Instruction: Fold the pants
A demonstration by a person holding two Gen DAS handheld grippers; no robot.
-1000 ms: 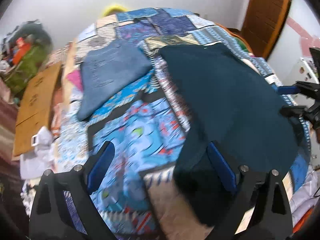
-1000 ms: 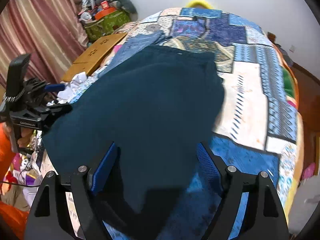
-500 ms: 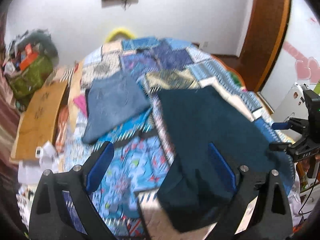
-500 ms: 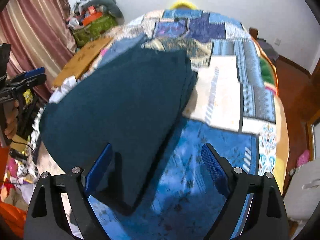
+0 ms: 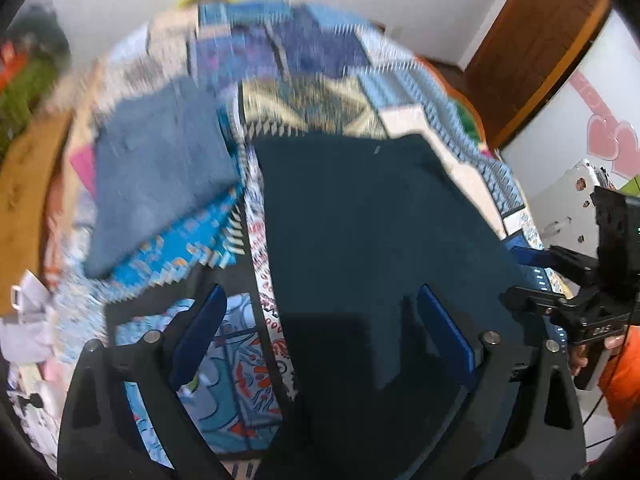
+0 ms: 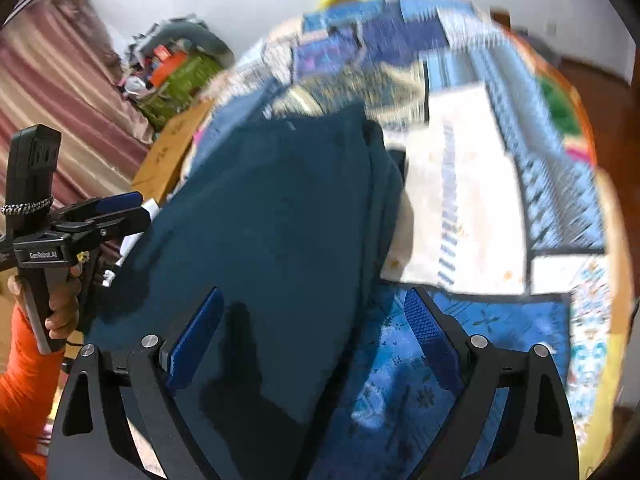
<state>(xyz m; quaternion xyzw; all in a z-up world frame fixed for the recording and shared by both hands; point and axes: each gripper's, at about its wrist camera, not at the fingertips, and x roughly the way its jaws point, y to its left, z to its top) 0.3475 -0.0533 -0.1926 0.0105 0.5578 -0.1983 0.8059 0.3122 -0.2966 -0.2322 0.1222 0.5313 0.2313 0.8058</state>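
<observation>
Dark teal pants (image 5: 380, 240) lie folded flat on a patchwork bedspread (image 5: 320, 52); they also show in the right wrist view (image 6: 280, 220). My left gripper (image 5: 320, 332) is open and empty, hovering over the pants' near left edge. My right gripper (image 6: 312, 336) is open and empty over the pants' near right edge. Each gripper shows in the other's view, the right one (image 5: 532, 276) at the pants' right side and the left one (image 6: 116, 212) at their left side.
A folded blue garment (image 5: 160, 176) lies on the bed left of the pants. Brown cardboard (image 6: 172, 148) and a clutter pile (image 6: 176, 68) sit beside the bed on the left. A wooden door (image 5: 540, 40) stands at the right.
Both grippers dropped back closer to the pants after rising; the views are blurred by motion. The pants lie as before. Both grippers stay open.
</observation>
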